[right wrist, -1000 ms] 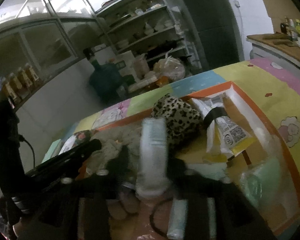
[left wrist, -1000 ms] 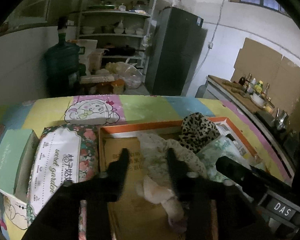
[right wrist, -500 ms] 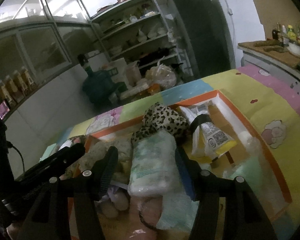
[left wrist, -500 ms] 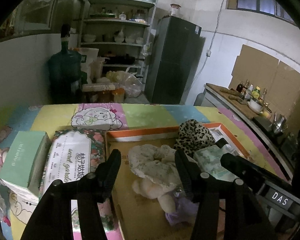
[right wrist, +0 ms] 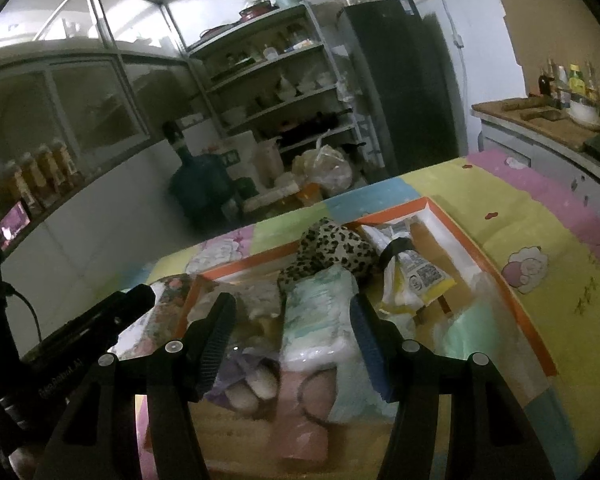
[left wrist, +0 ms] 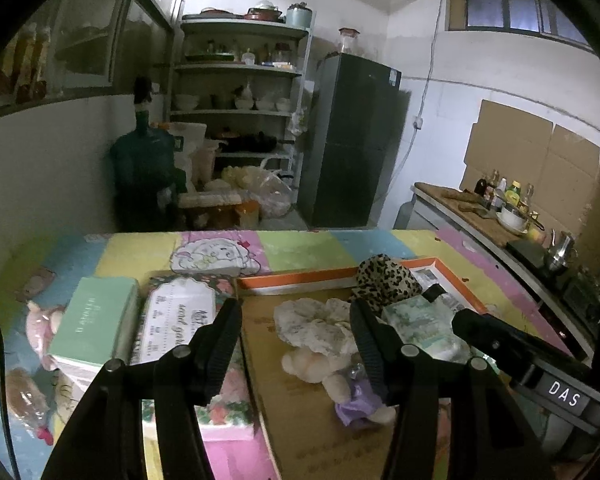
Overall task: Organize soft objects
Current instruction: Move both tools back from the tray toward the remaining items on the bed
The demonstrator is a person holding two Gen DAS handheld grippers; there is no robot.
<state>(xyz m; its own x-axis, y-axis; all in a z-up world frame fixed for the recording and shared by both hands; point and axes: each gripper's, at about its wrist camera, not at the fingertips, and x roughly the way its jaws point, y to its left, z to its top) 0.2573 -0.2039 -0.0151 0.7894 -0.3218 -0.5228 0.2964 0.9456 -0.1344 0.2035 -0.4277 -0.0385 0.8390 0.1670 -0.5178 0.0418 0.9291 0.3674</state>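
An orange-rimmed cardboard box (left wrist: 300, 280) on the colourful mat holds the soft things. A cream plush toy under a floral cloth (left wrist: 316, 328) lies in it, below and just beyond my left gripper (left wrist: 295, 306), which is open and empty. Behind the toy sit a leopard-print fabric piece (left wrist: 384, 276) and a pale green tissue pack (left wrist: 420, 320). In the right wrist view the tissue pack (right wrist: 320, 312) rests in the box (right wrist: 396, 211) between the fingers of my right gripper (right wrist: 292, 300). That gripper is open, with its left finger well clear of the pack.
Left of the box lie a floral "secret garden" pack (left wrist: 180, 320), a mint green carton (left wrist: 96, 320) and a pink plush (left wrist: 40, 320). A yellow snack packet (right wrist: 420, 276) is in the box. Shelves, a dark fridge (left wrist: 352, 148) and a counter (left wrist: 480, 216) stand beyond the mat.
Both grippers drew back and up from the box and their jaws widened. The right one let go of the tissue pack; the left one came away from the plush toy.
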